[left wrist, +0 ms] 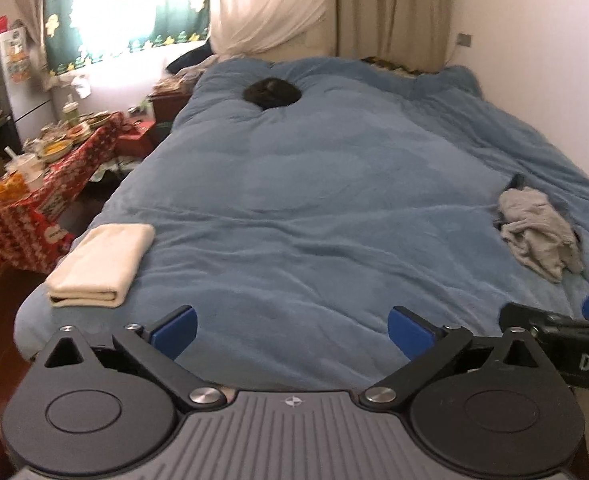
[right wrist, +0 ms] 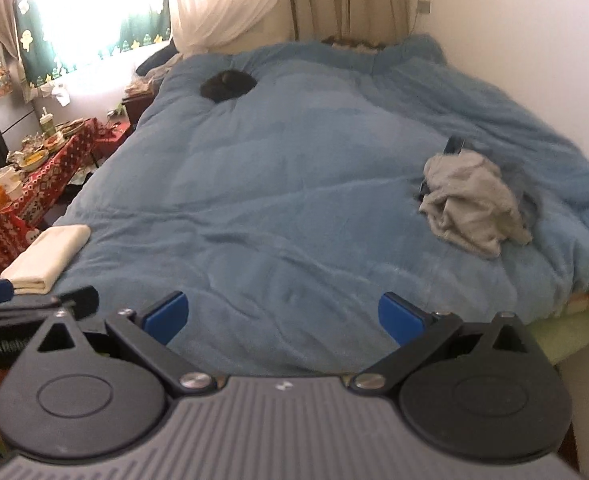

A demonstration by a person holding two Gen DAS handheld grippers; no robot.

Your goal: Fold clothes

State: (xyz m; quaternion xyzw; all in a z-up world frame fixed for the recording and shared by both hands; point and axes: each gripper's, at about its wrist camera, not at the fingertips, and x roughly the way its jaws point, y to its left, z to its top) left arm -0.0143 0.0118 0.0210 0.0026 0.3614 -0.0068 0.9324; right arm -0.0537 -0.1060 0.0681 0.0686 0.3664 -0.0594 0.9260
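Left wrist view: my left gripper (left wrist: 292, 330) over blue duvet (left wrist: 314, 184), fingers wide, nothing between. Folded cream towel (left wrist: 100, 266) at duvet's near-left corner. Crumpled grey garment (left wrist: 538, 232) on duvet's right side. Right gripper (right wrist: 282, 316) also wide, empty, above duvet's near edge.

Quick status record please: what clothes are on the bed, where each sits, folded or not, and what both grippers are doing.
surface: blue blanket covering the bed
folded item: cream cloth, folded flat, near the bed's front left corner
unfolded item: grey garment, crumpled, on the right side of the bed
other: dark object near the far end, too blurred to identify
left gripper: open, nothing between the jaws, over the front edge
right gripper: open, nothing between the jaws, over the front edge
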